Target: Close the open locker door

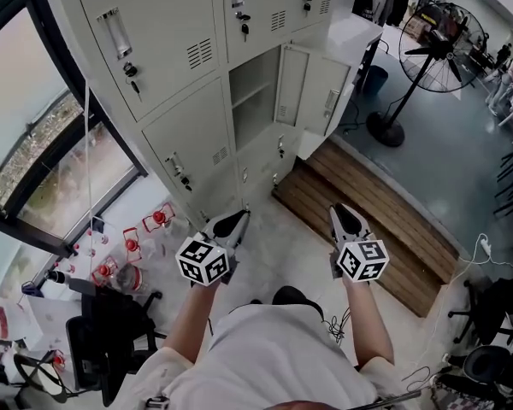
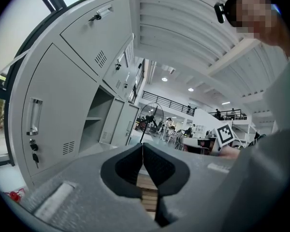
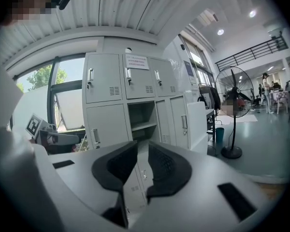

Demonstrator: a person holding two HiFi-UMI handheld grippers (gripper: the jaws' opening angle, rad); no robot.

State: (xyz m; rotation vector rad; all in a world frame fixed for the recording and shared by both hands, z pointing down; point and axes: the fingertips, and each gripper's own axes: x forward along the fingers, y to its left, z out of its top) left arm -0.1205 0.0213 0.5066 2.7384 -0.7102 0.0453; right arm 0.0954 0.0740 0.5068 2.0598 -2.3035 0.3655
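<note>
The grey locker bank [image 1: 179, 58] stands ahead of me. One middle compartment [image 1: 252, 92] is open, and its door [image 1: 292, 84] is swung out to the right. Both grippers are held low in front of me, well short of the lockers. My left gripper [image 1: 232, 222] points at the lockers with its jaws shut and nothing between them. My right gripper [image 1: 345, 215] has its jaws a little apart, also with nothing between them. The left gripper view has the open compartment [image 2: 94, 120] and door [image 2: 113, 122] beyond the shut left gripper [image 2: 142, 149]. The right gripper view has the door [image 3: 165, 122] above the open right gripper [image 3: 142, 151].
A low wooden platform [image 1: 368, 220] lies on the floor right of the lockers. A standing fan [image 1: 427, 67] is at the back right. A black chair [image 1: 111, 331] and red objects [image 1: 128, 246] sit by the window at the left. A white cabinet [image 1: 350, 37] adjoins the lockers.
</note>
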